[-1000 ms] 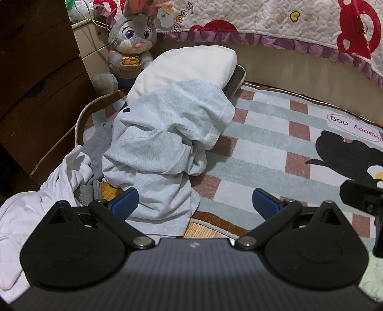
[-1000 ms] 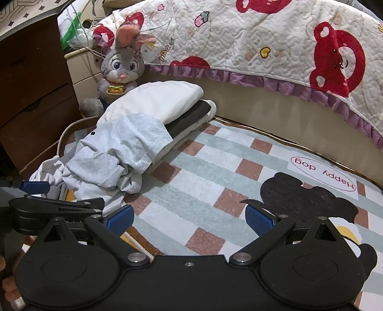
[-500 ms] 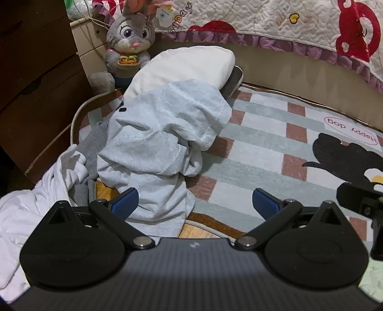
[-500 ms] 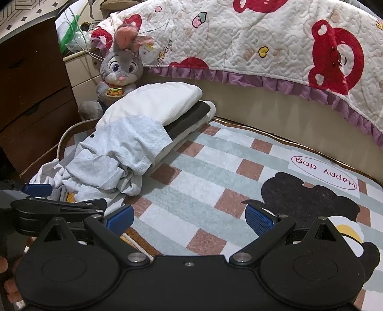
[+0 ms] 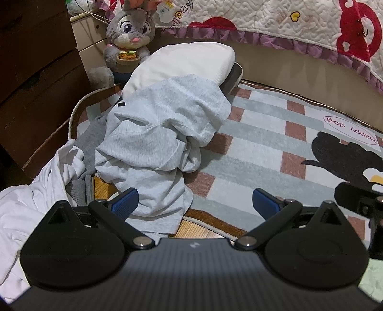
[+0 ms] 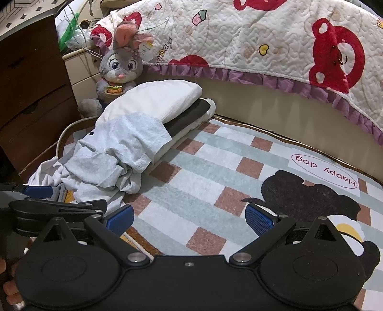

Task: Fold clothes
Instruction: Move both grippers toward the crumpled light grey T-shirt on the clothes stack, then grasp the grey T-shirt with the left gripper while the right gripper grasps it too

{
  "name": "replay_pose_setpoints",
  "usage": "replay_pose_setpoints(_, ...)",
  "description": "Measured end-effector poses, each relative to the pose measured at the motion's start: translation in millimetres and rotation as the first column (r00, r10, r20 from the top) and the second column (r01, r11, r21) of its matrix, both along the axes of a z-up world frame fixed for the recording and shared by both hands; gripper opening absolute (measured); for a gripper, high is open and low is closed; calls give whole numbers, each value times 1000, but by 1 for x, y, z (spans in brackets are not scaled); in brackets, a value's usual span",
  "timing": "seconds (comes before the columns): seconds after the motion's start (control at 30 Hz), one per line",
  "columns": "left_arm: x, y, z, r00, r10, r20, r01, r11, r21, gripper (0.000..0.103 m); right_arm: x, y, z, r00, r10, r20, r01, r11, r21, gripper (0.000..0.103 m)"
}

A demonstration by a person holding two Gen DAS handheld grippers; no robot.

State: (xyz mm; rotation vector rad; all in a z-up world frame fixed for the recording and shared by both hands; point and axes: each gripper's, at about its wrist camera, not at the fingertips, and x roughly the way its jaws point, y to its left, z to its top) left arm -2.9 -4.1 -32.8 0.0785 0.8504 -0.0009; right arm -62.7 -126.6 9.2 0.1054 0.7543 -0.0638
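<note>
A crumpled light grey garment (image 5: 158, 134) (image 6: 115, 153) lies on the checked rug (image 5: 258, 148) (image 6: 203, 181), draped partly over a folded stack: a white piece (image 5: 186, 62) (image 6: 158, 98) on a dark one (image 6: 189, 114). A loose white garment (image 5: 31, 203) (image 6: 45, 172) lies at the left. My left gripper (image 5: 195, 203) is open just short of the grey garment's near hem, its left pad (image 5: 125, 203) beside the cloth. My right gripper (image 6: 188, 219) is open over bare rug, right of the pile. The left gripper (image 6: 38, 191) shows at the right wrist view's left edge.
A grey plush rabbit (image 5: 129, 40) (image 6: 117, 71) sits behind the stack. A dark wooden drawer unit (image 5: 36, 79) (image 6: 31, 95) stands at the left. A bed with a red-bear quilt (image 5: 287, 21) (image 6: 263, 40) borders the rug's far side. A white cable (image 5: 76, 112) curves along the rug's left edge.
Both grippers have drifted slightly back and to the right, so the pile sits a little lower and further left in view. Neither gripper has shut or touched the cloth.
</note>
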Motion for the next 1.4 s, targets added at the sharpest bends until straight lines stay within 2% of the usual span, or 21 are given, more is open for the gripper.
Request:
replay_pose_setpoints(0.53, 9, -1, -2, 1000, -1, -7, 1, 1000, 7, 103, 2, -2, -4, 1000, -2, -11, 2, 1000, -6, 101)
replay_pose_setpoints(0.97, 27, 10, -20, 999, 39, -38, -39, 999, -14, 103, 15, -2, -19, 999, 16, -31, -15, 1000, 21, 101)
replay_pose_setpoints(1.13, 38, 23, -18, 989, 151, 3, -150, 986, -76, 101, 25, -10, -20, 1000, -18, 24, 14, 986, 164, 99)
replay_pose_setpoints(1.23, 49, 30, -12, 982, 183, 54, -176, 978, -111, 95, 39, -17, -22, 998, -36, 42, 23, 958, 287, 90)
replay_pose_setpoints(1.3, 57, 36, -8, 975, 204, 84, -192, 973, -129, 92, 48, -21, -23, 997, -50, 53, 27, 930, 367, 88)
replay_pose_setpoints(1.33, 63, 41, -6, 973, 213, 94, -200, 971, -129, 87, 55, -19, -24, 998, -40, 50, 18, 926, 377, 87)
replay_pose_setpoints(1.4, 81, 54, -6, 976, 208, 66, -196, 968, -159, 87, 73, -12, -26, 998, 16, 53, -36, 914, 403, 84)
